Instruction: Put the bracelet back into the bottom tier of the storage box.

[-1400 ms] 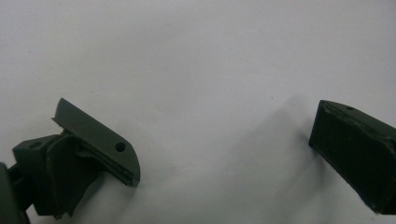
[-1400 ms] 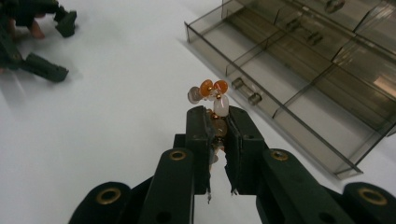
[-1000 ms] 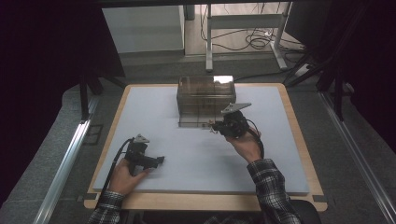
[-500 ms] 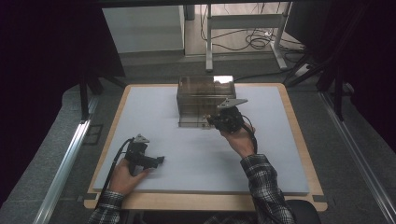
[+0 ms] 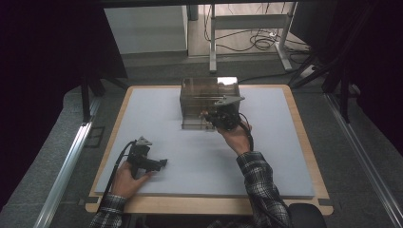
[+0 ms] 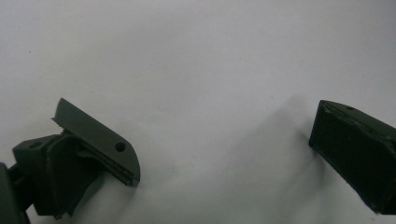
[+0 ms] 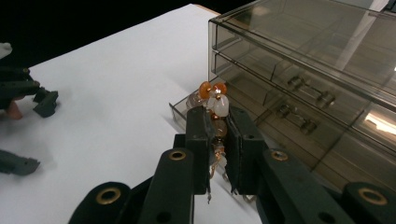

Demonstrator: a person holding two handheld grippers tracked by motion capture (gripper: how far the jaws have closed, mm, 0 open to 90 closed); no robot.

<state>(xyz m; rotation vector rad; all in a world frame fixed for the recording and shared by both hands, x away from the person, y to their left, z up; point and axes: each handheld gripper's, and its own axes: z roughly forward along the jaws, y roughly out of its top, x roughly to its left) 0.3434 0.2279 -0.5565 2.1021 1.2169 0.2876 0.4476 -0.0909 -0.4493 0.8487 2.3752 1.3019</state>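
- Two grippers are seen in the high view: the left gripper [image 5: 161,164] is rested low on the mat [image 5: 285,156], well apart from everything, while the right gripper [image 5: 209,117] is held against the front of the smoky clear drawer box [image 5: 199,92] at the far middle of the mat. What the right one carries cannot be made out from here.
- Nothing is held in the left gripper view: the jaws are spread wide over bare mat, one fingertip [image 6: 119,156] at the left and the other far off at the right.
- One string of beads [image 7: 212,98], orange and pale, is seen pinched between the near-closed jaws in the right gripper view, just at the lip of the bottom drawer [image 7: 180,108], which is pulled out a little. The beads are judged light, limp as a chain, hard and rounded, so likely to slip; a hold across the cord between beads is judged safest. Loose ends are seen dangling below the jaws and could catch on the drawer's edge.
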